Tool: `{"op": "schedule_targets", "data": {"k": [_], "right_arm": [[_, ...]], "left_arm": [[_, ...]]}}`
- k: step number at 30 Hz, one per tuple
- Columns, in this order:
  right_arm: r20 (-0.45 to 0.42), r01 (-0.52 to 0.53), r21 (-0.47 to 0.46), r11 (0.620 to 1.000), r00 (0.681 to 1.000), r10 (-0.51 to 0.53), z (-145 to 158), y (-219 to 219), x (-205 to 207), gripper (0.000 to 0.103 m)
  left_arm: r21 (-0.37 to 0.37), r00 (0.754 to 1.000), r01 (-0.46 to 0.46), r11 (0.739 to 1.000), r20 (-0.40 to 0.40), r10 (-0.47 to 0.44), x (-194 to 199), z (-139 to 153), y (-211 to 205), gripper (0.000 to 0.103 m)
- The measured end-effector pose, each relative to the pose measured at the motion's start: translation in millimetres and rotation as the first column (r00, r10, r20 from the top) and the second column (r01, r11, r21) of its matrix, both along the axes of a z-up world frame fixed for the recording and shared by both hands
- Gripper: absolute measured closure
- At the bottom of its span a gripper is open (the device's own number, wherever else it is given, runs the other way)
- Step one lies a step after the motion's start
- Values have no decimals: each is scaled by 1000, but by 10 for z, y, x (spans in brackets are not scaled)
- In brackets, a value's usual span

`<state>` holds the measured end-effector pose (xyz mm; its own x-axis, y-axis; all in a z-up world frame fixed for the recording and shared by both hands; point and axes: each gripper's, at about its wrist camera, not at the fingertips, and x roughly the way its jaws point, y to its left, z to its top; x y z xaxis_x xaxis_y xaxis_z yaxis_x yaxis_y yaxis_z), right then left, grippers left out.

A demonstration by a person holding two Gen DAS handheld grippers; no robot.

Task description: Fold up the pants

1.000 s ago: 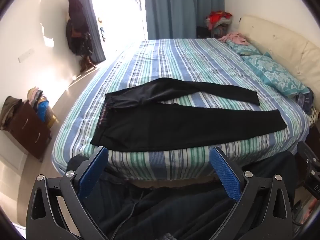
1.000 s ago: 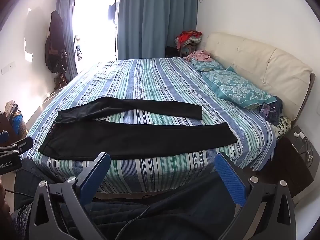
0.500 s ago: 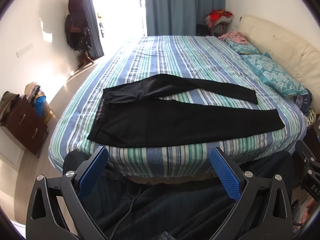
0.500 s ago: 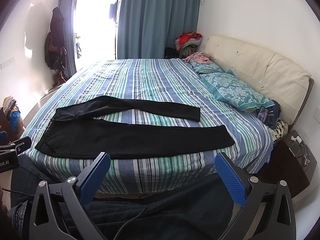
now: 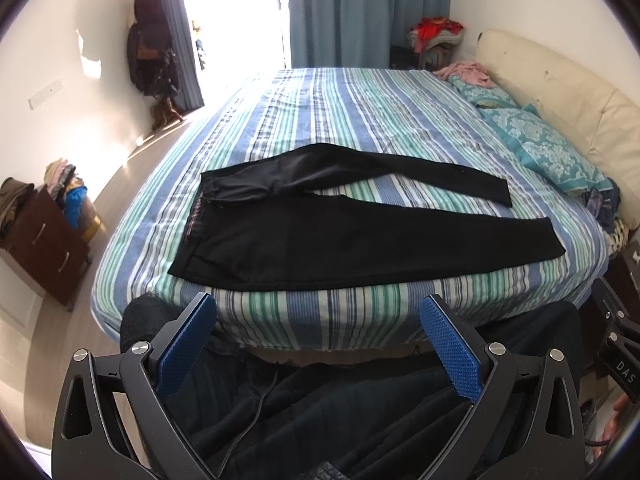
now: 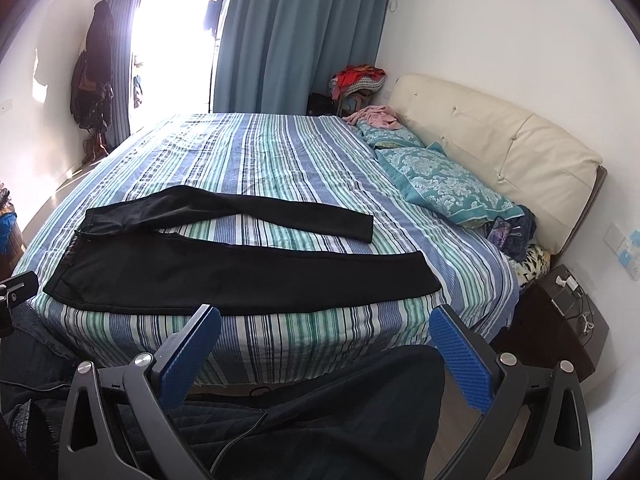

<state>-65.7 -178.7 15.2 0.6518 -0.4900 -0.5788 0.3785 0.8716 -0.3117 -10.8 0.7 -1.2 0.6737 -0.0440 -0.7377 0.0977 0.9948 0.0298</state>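
Fabric, dark and quilted, fills the bottom of both views beneath the grippers and hides the floor at the bed's near side; what it belongs to cannot be made out; the right gripper's frame is cut off at the right edge of the left wrist view, and the window glare washes out everything beyond the curtain point(image 6: 296, 32). The pants point(image 5: 320, 236) are black and lie flat on the striped bed point(image 5: 360, 120), waistband toward the left, both legs running to the right; the far leg angles away from the near one, leaving a wedge of sheet between them. The left gripper point(image 5: 318, 344) hangs short of the mattress edge with its blue fingers point(image 5: 186, 344) spread wide and empty; the pants lie ahead of and above them, apart from both pads. The right gripper point(image 6: 326, 354) is likewise wide and empty, its fingers point(image 6: 460, 364) below the near leg's hem end, not touching. The near leg runs close along the bed's front edge; beyond the far leg the sheet is bare to the curtain, with teal pillows point(image 6: 444, 188) and a cream headboard point(image 6: 500, 148) on the right.
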Motion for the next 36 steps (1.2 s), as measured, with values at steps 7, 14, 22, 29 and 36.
{"op": "schedule_targets", "data": {"k": [7,14,22,29,36], "right_arm": [[-20,4,-11,1000,1000,-4,-34,22,17,0],[-34,10,-3,1000,999,-10,-60,7,35,0],[-38,16,4,1000,999,-15,-75,3,28,0],[-39,21,14,1000,999,-21,-102,-33,38,0],[-44,19,13,1000,999,-18,-116,-37,42,0]], "left_arm": [[-4,1000,-4,1000,-6,4,-3,-22,10,1],[-5,1000,-5,1000,-9,5,-10,-34,25,1],[-3,1000,-4,1000,-9,4,-14,-36,23,1],[3,1000,-4,1000,-7,4,-5,-37,36,1],[29,1000,-9,1000,8,9,-53,-26,14,1]]}}
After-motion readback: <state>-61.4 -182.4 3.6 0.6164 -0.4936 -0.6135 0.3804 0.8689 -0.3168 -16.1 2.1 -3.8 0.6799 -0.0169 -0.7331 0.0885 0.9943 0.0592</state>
